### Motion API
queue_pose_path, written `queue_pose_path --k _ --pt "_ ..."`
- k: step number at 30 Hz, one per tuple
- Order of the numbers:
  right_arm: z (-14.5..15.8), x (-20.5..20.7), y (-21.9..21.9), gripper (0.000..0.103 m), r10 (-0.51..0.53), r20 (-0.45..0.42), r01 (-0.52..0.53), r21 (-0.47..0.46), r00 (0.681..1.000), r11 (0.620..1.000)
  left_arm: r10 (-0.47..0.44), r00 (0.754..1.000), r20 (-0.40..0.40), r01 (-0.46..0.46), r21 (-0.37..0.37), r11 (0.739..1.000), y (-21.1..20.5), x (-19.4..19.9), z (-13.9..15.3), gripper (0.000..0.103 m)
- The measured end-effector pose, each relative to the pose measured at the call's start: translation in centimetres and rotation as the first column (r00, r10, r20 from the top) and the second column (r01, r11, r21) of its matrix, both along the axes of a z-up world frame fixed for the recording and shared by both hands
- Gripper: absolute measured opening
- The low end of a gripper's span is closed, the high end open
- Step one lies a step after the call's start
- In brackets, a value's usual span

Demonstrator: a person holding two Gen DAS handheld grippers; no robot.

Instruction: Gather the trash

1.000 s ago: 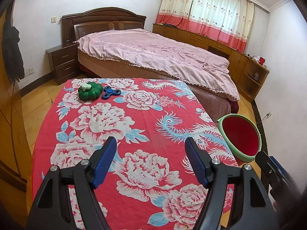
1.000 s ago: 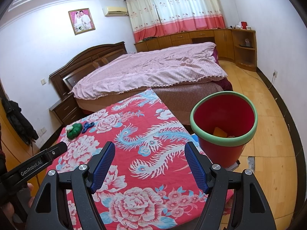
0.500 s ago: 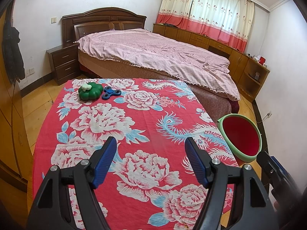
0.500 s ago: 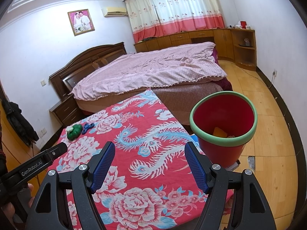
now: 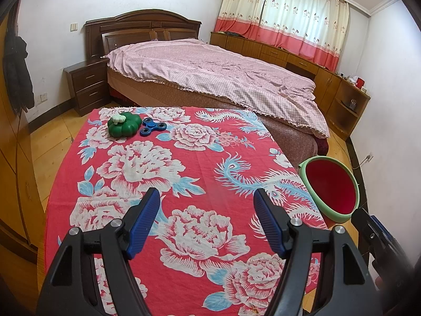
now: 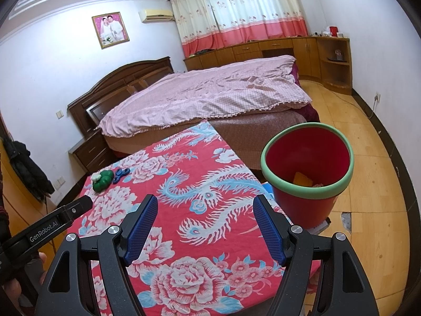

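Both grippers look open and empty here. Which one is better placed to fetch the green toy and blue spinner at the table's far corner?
Left, probably. The green toy and blue spinner lie ahead on the left gripper's side; the right gripper sits nearer the red bin.

both wrist views look down at a slant from the near edge of the bench [image 5: 200,163], facing the bed [image 5: 215,73]; they share the bench top, bed and red bin [image 6: 306,173] by its right edge.
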State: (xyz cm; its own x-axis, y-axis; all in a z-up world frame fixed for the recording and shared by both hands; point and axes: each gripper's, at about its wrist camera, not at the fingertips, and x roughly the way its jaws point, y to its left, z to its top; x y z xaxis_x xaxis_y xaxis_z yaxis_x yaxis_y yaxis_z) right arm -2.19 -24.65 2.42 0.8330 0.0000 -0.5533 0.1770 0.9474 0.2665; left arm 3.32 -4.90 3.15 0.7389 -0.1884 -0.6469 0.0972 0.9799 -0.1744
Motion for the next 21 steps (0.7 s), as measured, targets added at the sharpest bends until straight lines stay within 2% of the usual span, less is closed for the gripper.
queue_pose_path --k 21 --pt "-0.28 0.06 -0.17 0.076 -0.006 -0.006 0.006 0.007 1.0 1.0 -0.002 1.0 -0.011 0.002 0.001 1.0 -0.12 -0.09 -0.37 0.073"
